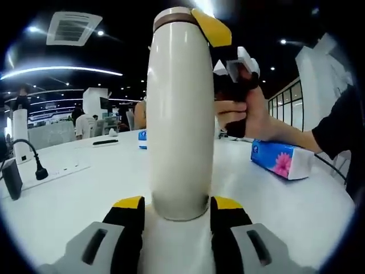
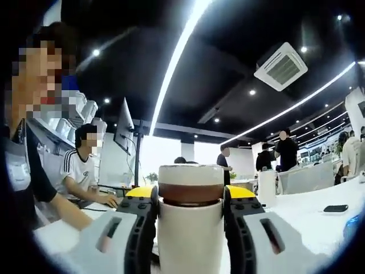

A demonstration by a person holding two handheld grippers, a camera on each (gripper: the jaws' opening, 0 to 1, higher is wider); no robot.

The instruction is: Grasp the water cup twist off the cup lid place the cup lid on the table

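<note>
**White table and what lies on it**

A white table (image 1: 296, 211) holds a tall cream water cup (image 1: 179, 114) standing upright, a blue tissue pack (image 1: 281, 158) with a pink flower, a white power strip (image 1: 54, 173) with a black plug, and a dark flat object (image 1: 105, 142) farther back.

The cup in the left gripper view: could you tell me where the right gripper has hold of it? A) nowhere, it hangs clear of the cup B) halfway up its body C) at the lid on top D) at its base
C: the right gripper closes on the lid atop the cup, while the left gripper clamps the base.
</note>
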